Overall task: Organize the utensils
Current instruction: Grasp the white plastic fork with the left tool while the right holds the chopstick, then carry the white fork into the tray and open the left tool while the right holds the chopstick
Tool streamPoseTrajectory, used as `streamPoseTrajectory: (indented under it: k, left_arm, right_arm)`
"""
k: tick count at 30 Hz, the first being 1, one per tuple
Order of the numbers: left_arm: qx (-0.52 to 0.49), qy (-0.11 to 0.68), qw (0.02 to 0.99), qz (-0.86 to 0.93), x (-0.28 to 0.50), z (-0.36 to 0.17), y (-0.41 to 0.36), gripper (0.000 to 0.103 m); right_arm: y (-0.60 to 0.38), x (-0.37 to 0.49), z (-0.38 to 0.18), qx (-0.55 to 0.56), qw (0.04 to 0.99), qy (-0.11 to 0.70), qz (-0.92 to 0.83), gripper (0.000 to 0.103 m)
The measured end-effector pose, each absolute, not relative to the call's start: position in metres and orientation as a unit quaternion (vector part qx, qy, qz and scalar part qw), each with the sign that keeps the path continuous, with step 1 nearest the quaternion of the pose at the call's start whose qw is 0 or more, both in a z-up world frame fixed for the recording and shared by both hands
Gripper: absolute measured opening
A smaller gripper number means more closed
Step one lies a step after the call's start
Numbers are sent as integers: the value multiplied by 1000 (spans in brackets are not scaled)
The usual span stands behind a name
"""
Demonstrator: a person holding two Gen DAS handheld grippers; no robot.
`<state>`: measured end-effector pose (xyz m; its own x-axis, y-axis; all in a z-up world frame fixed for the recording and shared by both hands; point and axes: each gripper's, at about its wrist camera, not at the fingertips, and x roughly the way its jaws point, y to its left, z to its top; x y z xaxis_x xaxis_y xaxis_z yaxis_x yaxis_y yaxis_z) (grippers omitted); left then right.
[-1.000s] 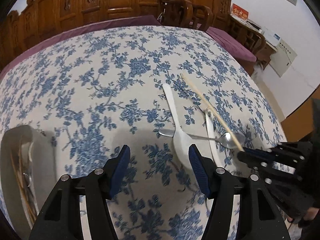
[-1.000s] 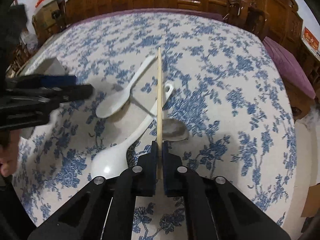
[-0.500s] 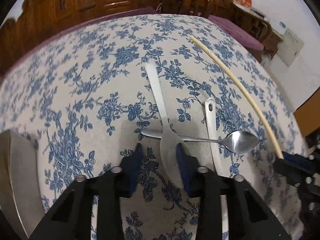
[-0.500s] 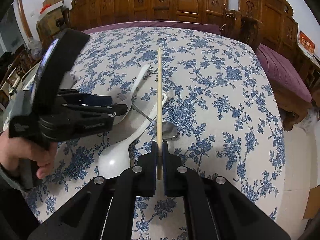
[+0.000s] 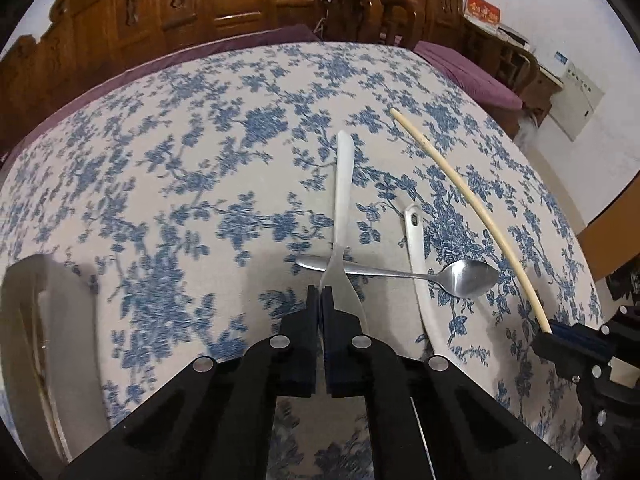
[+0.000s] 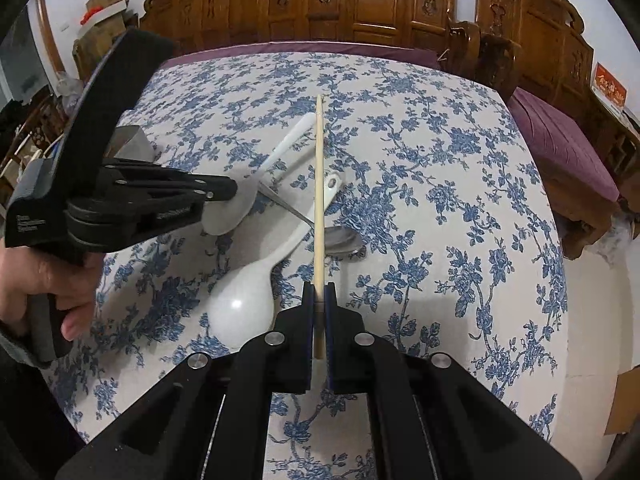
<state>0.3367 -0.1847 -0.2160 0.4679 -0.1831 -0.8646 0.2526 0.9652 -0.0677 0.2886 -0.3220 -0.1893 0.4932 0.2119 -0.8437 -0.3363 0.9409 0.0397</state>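
The left gripper (image 5: 320, 300) is clamped on a white spoon (image 5: 343, 208) by its bowel edge — long, glossy handle pointing away over the floral surface (image 5: 180, 184). The right gripper (image 6: 319, 304) pinches a pale chopstick (image 6: 319, 200) above a second white spoon (image 6: 244, 300) and a steel spoon (image 5: 464, 278).

The right gripper (image 6: 319, 300) pinches a chopstick (image 6: 319, 200) — it points straight ahead over a white spoon (image 6: 248, 300) and a metal spoon (image 6: 340, 240).
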Motion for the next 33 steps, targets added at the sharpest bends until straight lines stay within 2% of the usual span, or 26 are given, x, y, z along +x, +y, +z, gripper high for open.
streamPoseTrajectory:
  k: [16,33]
  left_arm:
    - [51,446,888,-96,300,-142,-97,1]
    - [48,419,903,-84,263,-111,-44,1]
  right_arm:
    - [-261,283,-155,-57,877,447,168,6]
    - [-214,256,-120,-78,889,416,176,6]
